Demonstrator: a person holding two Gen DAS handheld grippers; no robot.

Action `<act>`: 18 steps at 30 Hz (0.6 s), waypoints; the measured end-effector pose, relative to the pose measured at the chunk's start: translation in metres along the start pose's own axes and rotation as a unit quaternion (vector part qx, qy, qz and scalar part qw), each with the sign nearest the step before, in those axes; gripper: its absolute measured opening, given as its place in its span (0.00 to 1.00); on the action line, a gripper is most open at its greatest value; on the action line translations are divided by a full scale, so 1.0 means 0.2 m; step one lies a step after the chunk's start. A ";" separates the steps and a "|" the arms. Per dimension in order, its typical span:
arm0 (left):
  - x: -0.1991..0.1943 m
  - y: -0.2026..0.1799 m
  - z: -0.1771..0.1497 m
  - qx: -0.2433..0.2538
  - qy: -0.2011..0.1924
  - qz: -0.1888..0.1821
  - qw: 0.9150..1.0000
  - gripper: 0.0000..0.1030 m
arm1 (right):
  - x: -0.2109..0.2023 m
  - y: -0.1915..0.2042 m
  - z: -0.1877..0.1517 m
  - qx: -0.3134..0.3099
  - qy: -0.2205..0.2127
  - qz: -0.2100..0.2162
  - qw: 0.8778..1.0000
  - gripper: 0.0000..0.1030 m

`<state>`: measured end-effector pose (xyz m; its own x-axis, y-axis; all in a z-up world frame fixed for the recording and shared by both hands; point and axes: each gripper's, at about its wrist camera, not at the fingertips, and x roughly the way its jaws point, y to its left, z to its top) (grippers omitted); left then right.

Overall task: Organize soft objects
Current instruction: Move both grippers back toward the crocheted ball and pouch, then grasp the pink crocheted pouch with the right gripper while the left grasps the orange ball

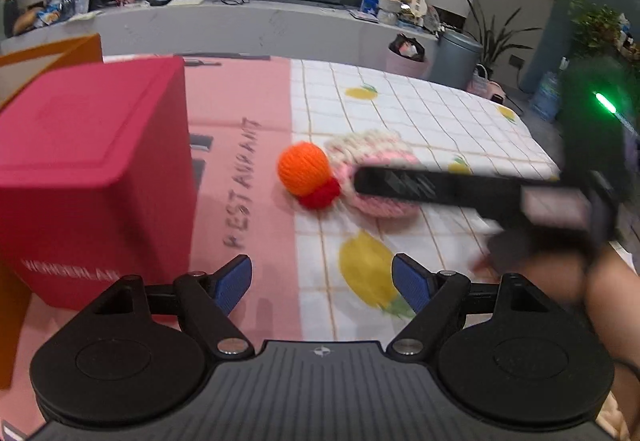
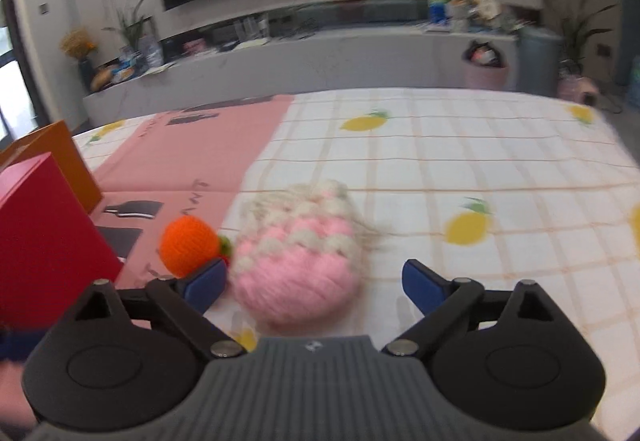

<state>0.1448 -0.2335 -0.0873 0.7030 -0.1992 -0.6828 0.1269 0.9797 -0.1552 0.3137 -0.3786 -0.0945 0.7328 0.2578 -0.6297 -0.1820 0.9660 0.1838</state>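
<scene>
Right gripper [image 2: 314,281] spread wide around the pouch [image 2: 298,261] beside the orange ball [image 2: 188,247] for a grab; left gripper [image 1: 322,283] spread, idle near the red box [image 1: 94,177].

Table [image 2: 440,145] covered by white checked cloth [image 2: 500,177] with lemon print. Pink mat [image 1: 240,109] lettered "RESTAURANT" overlies the cloth's left part. On the mat: red box [image 1: 92,169], with an orange box [image 1: 48,53] behind it. Orange knit ball [image 1: 302,168] lies at the mat's right edge, a red knit piece [image 1: 320,195] touching it. Pink-and-cream knit pouch [image 2: 298,261] lies on the cloth, touching the ball's right side.
</scene>
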 end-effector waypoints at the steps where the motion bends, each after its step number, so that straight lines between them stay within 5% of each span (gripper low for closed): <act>1: -0.01 -0.01 -0.01 0.001 -0.002 0.000 1.000 0.91 | 0.03 0.01 0.02 0.001 0.002 0.007 1.000 0.90; 4: -0.03 -0.05 -0.02 0.015 -0.013 0.005 1.000 0.90 | 0.10 0.05 0.04 -0.017 -0.010 -0.008 1.000 0.83; 6: -0.04 -0.09 -0.01 0.027 -0.023 0.004 0.999 0.90 | 0.12 0.05 0.05 -0.029 -0.011 -0.021 0.999 0.50; 10: -0.03 -0.15 0.03 0.038 -0.027 0.005 0.999 0.90 | 0.12 -0.05 0.09 0.003 0.028 -0.020 0.999 0.47; 15: 0.09 -0.20 0.12 0.033 -0.015 0.042 0.998 0.91 | 0.07 -0.18 0.11 -0.028 0.067 -0.082 0.994 0.45; 18: 0.18 -0.18 0.19 0.016 0.001 0.065 0.998 0.91 | 0.04 -0.33 0.10 0.035 0.095 -0.054 0.993 0.46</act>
<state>0.1922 -0.2758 -0.0791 0.7142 -0.0700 -0.6964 0.0565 0.9975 -0.0424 0.3438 -0.4408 -0.0964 0.6080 0.1580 -0.7781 -0.0584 0.9863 0.1546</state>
